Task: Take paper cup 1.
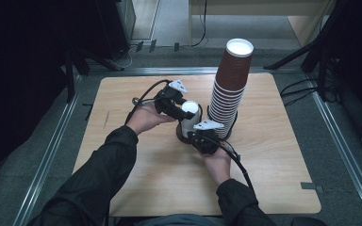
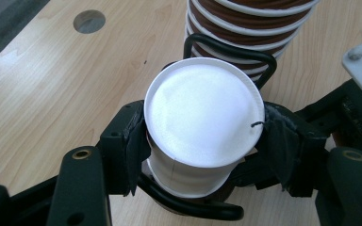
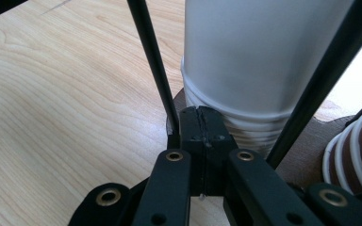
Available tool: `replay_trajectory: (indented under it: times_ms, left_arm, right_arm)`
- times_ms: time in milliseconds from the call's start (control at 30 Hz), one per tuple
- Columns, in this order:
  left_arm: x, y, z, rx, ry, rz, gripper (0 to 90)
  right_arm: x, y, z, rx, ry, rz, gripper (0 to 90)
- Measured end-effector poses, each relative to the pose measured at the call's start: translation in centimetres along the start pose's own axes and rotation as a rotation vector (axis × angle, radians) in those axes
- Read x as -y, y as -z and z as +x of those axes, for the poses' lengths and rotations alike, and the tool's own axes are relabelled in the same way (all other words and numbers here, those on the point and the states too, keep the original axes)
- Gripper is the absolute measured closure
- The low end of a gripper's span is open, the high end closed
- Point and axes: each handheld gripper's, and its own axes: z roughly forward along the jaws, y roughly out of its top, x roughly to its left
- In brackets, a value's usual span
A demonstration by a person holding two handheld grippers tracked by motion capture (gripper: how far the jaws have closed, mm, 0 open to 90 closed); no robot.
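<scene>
Near the middle of the worktop (image 1: 136, 174), the left gripper (image 2: 202, 141) clamps the top white cup (image 2: 202, 117) of a short stack in a wire holder (image 2: 188, 205). The right gripper (image 3: 201, 125), jaws pressed together, pins that holder's base. Squeezing could crush the cup; a tilted pull might lift several or knock the tall brown stack (image 1: 230, 84) alongside.

Our sleeves (image 1: 101, 181) are dark, loose jacket fabric, gathered at the cuffs. Each tool is matte black: the left tool (image 1: 181, 110) and right tool (image 1: 199, 137) carry a grey three-cornered plate on top, brass-ringed pivot screws behind the jaws, and a black cable (image 1: 238, 162) trailing rearward.
</scene>
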Motion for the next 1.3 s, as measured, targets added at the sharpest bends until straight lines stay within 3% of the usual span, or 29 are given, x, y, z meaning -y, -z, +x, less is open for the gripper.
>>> replay_trajectory:
  times_ms: [267,600,800,1033,1300]
  left_arm:
    - [-0.7,1.1,0.0,0.004,0.016,-0.029,36.2]
    - [-1.6,2.4,-0.1,-0.001,0.018,-0.026,36.2]
    - [-2.3,3.8,-0.1,-0.007,0.027,-0.039,36.2]
    - [-3.6,6.2,-0.4,-0.042,0.006,-0.049,36.4]
    - [-4.2,8.0,-0.9,-0.05,-0.007,-0.056,36.4]
  right_arm:
    - [0.1,0.1,-0.1,-0.001,-0.001,-0.004,89.0]
    - [0.2,0.3,-0.3,-0.011,-0.008,-0.002,88.3]
    - [0.2,0.3,-0.4,-0.014,-0.003,0.002,88.3]
    - [0.4,0.3,-0.3,-0.021,0.003,0.012,88.3]
    - [0.4,0.5,-0.4,-0.04,0.006,0.021,87.1]
